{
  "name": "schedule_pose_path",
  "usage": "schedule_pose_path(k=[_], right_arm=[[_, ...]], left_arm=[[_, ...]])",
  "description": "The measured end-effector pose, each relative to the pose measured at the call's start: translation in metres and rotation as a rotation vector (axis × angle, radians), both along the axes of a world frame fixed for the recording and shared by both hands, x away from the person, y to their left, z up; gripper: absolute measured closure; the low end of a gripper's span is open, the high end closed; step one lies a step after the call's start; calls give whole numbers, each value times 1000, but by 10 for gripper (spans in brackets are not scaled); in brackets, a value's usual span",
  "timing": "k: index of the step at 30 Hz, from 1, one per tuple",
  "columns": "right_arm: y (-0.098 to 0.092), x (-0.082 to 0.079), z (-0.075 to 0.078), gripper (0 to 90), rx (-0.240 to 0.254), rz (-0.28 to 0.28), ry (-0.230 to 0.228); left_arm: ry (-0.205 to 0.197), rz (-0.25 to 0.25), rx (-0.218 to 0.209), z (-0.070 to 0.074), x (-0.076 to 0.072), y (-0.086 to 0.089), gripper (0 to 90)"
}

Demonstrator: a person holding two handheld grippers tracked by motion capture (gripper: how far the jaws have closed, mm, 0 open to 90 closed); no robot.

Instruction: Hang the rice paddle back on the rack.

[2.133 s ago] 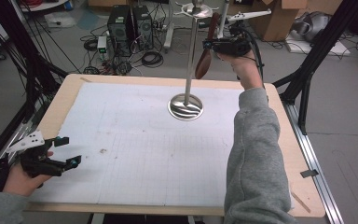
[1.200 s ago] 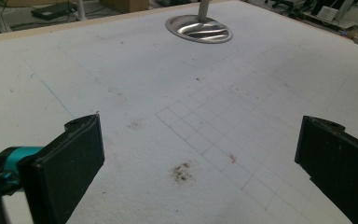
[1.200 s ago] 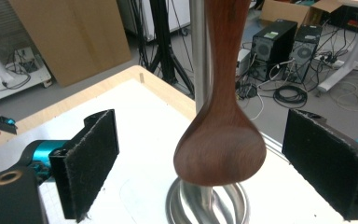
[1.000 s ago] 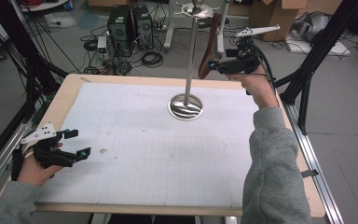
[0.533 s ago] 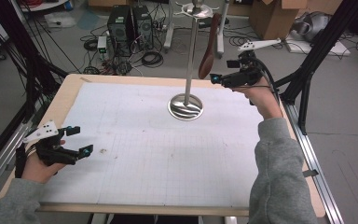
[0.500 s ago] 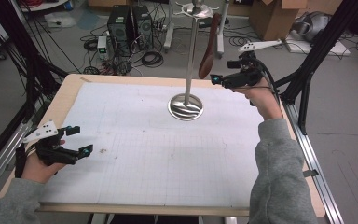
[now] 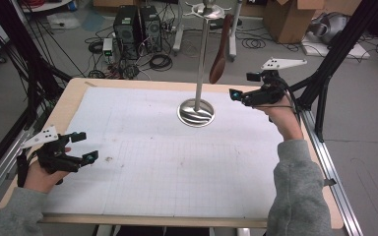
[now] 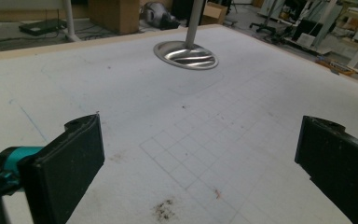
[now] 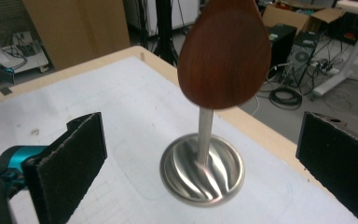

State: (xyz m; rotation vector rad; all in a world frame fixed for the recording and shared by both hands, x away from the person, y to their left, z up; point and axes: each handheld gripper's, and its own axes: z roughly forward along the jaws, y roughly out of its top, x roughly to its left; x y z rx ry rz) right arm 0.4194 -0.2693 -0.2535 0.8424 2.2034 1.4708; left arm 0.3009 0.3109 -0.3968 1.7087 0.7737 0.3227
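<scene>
Right hand-held gripper (image 7: 240,93) agape | oval wooden spoon (image 9: 224,51) | round ribbed steel base (image 9: 202,170)

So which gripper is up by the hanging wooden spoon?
The right gripper, raised beside the wooden spoon; the left gripper sits low at the table's near-left corner.

computer towers (image 7: 134,24) — floor | cardboard box (image 7: 288,18) — floor | cables (image 7: 158,61)
</scene>
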Motion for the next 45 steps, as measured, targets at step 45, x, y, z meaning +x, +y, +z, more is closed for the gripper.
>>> schedule_pose_path(k=[45], right_arm=[[-54,-43,-90,4,114,-114,72]], left_arm=[[-9,-15,3,4,-2,-10,18]])
